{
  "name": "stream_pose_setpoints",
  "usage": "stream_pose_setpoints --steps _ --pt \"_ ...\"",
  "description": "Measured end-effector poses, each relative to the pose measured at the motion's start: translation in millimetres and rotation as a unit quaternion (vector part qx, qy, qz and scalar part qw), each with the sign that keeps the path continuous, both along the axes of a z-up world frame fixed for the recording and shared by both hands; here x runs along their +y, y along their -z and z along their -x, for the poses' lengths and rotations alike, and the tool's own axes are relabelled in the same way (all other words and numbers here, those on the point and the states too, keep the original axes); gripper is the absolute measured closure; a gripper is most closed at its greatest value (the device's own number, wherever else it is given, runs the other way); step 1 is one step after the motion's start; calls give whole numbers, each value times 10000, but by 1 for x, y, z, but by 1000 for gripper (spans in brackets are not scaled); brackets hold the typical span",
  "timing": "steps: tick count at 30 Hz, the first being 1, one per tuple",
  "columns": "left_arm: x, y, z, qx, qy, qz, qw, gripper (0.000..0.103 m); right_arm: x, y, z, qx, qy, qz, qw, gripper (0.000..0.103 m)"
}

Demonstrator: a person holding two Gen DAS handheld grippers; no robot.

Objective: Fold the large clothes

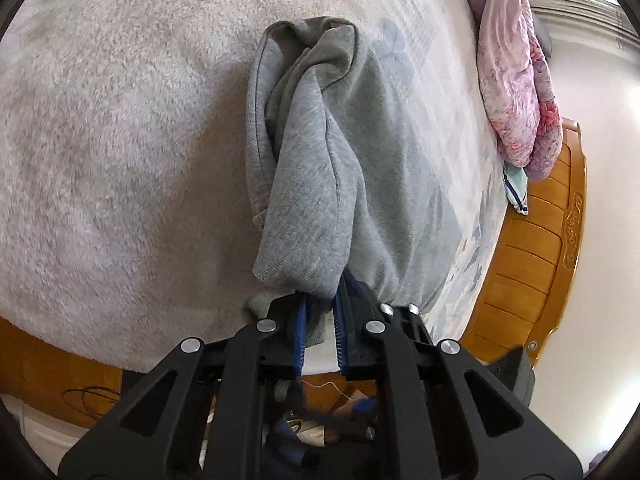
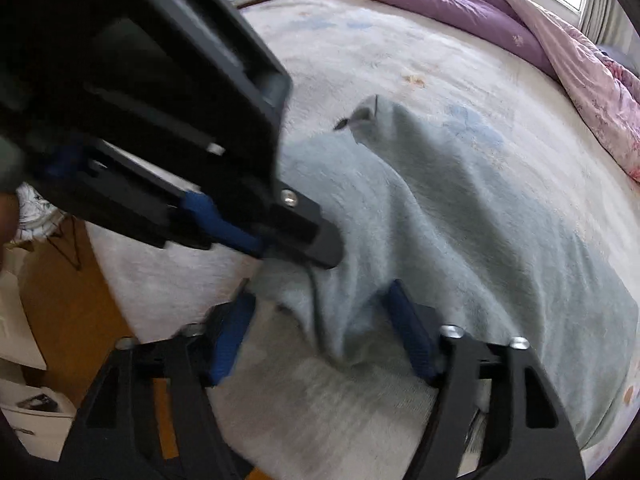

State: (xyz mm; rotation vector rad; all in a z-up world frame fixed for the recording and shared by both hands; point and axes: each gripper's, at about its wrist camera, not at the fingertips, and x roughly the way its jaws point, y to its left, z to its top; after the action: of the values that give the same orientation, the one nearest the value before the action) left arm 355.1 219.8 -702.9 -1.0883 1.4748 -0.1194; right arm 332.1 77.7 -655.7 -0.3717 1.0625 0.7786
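A grey sweatshirt-like garment (image 1: 316, 168) lies bunched on the fleecy white bed cover (image 1: 120, 140). My left gripper (image 1: 320, 312) is shut on its near edge and lifts it into a twisted fold. In the right wrist view the same garment (image 2: 440, 220) spreads over the bed, and the left gripper (image 2: 296, 248) comes in from the upper left, pinching the cloth. My right gripper (image 2: 320, 320) is open just below it, blue pads either side of a hanging fold, not closed on it.
A pink and purple quilt (image 1: 516, 92) is heaped along the far side of the bed (image 2: 480, 12). A wooden bed frame (image 1: 528, 256) borders the mattress. Wooden floor and white boxes (image 2: 36, 416) lie beside the bed at lower left.
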Motion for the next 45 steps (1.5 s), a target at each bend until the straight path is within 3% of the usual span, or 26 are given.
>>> stream_pose_setpoints --steps 1,2,3,6,9,11,14,16,19,23,27,28,31,32,33,34,37,38,41,42,44,45 --pt "-1 3 -2 82 -7 -43 10000 90 -2 3 -5 105 108 24 9999 78" --pt "0 6 -5 113 -112 56 9999 89 -5 6 -10 337 178 -48 9993 90" --pt "1 7 -7 150 -153 110 9997 88 -7 6 -13 483 233 -127 9985 92" --pt "4 8 -14 178 -200 79 9996 83 -11 0 -16 564 268 -272 9977 92" --pt "-5 6 -32 162 -52 -222 9996 79 -20 -3 -21 700 447 -478 9954 93" --pt "-10 3 -40 148 -70 -511 9986 71 -31 -5 -26 864 598 -649 9924 93" --pt "-27 -8 -50 -11 52 -752 9972 74 -50 -14 -33 1044 822 -904 9870 94" --pt "-45 -27 -55 -251 253 -1076 9935 85 -74 -23 -43 1282 1155 -1260 9769 94" --pt "-80 -68 -62 -740 561 -1420 9855 88 -119 -41 -57 1480 1677 -1855 9569 94" --pt "-143 -116 -74 -1308 997 -1385 9766 88 -184 -61 -65 1681 2408 -2524 9220 94" --pt "-221 -134 -89 -1642 1654 -1096 9663 87 -269 -61 -65 1944 3393 -3120 8658 94" --pt "-245 -134 -95 -1714 1889 -979 9619 83 -296 -56 -63 2026 3708 -3263 8456 94" --pt "-297 -128 -103 -1843 2239 -346 9564 73 -350 -35 -60 2256 4347 -3390 8033 94" --pt "-311 -128 -105 -1974 2236 -19 9545 61 -362 -28 -58 2332 4509 -3401 7916 95" --pt "-316 -127 -106 -2016 2230 51 9537 52 -377 -16 -53 2452 4727 -3414 7745 95" --pt "-322 -127 -106 -2059 2206 -48 9534 35 -386 -12 -53 2557 4822 -3386 7664 95" --pt "-324 -117 -106 -1955 2214 -455 9543 32 -409 21 -45 2924 5146 -3228 7386 94" --pt "-322 -109 -107 -1810 2262 -887 9530 32 -414 32 -44 3058 5230 -3139 7310 94" --pt "-306 -69 -109 -1082 2213 -1858 9512 32 -422 42 -47 3191 5322 -2826 7315 85" --pt "-297 -54 -109 -796 2103 -2137 9507 32 -426 44 -45 3307 5372 -2737 7261 85" --pt "-279 -30 -105 -435 1841 -2322 9541 32 -435 44 -37 3451 5376 -2722 7196 84" --pt "-274 -18 -104 -340 1808 -2272 9563 32 -440 41 -35 3530 5340 -2596 7231 84"
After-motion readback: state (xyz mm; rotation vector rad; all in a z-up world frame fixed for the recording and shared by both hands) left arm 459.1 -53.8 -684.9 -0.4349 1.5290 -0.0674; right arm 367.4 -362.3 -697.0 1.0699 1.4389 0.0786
